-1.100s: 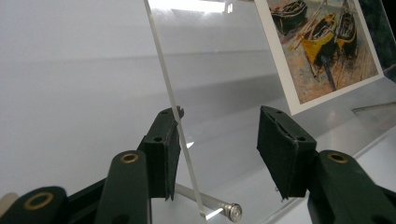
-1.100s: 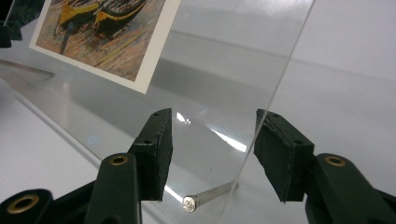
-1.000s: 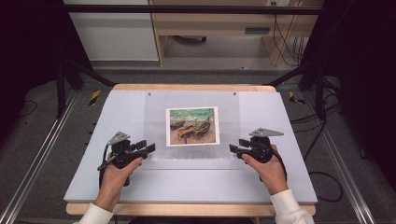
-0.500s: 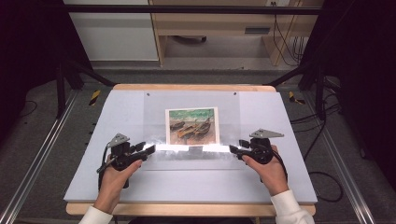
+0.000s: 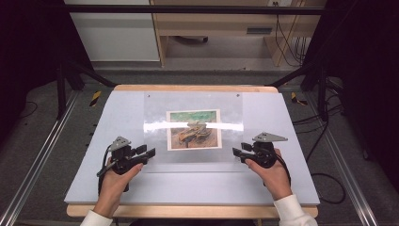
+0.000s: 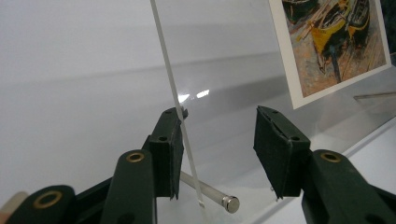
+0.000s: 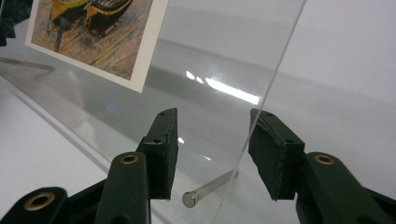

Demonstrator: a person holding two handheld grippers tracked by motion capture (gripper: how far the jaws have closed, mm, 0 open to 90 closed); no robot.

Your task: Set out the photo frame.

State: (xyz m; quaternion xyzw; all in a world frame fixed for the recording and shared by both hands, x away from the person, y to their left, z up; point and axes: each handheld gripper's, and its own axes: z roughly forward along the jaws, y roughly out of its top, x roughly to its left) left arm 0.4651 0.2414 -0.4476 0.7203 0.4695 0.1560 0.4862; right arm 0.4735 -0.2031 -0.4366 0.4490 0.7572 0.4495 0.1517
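A clear acrylic sheet [image 5: 193, 129] lies tilted over the middle of the surface [image 5: 84, 141], its long axis running side to side between the two hands, with a printed picture [image 5: 194, 130] of boats under or behind it. The left gripper [image 5: 145, 154] stands at the sheet's left near edge and the right gripper [image 5: 239, 155] at its right near edge, each pointing inward at the sheet, so both hands are equally near.

In the left gripper view the sheet's thin edge [image 6: 180, 116] runs up between the jaws, touching or just beside the left-hand pad [image 6: 173, 149]; the other pad stands well apart from it. In the right gripper view the edge [image 7: 261, 116] lies just beside the right-hand pad [image 7: 268, 154], with the other pad apart. The jaws of both grippers have just been closing with the sheet's edge between them, but neither pair yet clamps it. A metal pin [image 6: 212, 196] lies on the surface beneath each gripper's jaws, its far end hidden behind the sheet.

Hard to make out: whether the picture lies on the surface or is fixed to the sheet, and how the far edge, near two small dots, is held. A glare band [image 5: 193, 126] crosses the sheet.
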